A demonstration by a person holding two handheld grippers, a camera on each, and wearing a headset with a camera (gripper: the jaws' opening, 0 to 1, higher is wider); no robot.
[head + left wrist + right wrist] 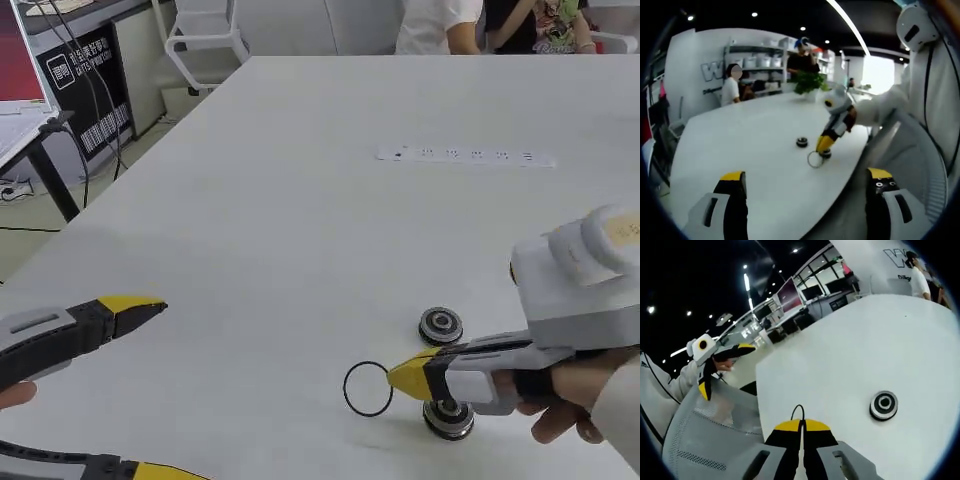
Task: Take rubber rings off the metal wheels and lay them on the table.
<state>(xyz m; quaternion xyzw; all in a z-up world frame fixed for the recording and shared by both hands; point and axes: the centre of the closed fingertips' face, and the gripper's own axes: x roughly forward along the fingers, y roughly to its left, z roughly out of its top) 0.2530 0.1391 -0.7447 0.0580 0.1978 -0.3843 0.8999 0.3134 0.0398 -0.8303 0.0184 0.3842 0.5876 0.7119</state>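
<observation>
- The white table point(300, 230) gives me wide bare room ahead and to the left. Its left edge runs diagonally down the left side of the head view, with floor and desks beyond it.
- The only thing out on the far surface is a power strip point(465, 155), well apart from the work. Two people point(440, 25) stand past the far edge.
- My right gripper point(400, 378) has its yellow tips pressed together on the right side of the rubber ring point(347, 390). In the right gripper view a thin black loop rises from between the closed tips.
- The ring sits to the left of the tips and free of both wheels. It looks flat against the tabletop, but I cannot tell whether it touches or is held just above.
- The far wheel point(440, 325) stands alone on the table, just beyond the right gripper, and it shows a dark outer band.
- The near wheel point(448, 418) is partly covered by the right gripper's body. I cannot make out whether it carries a ring.
- My left gripper point(806, 175) has its jaws spread wide with nothing between them. It is low at the near left corner, well apart from the ring and wheels.
- In the head view the left gripper's lower jaw is cut off by the bottom edge.
</observation>
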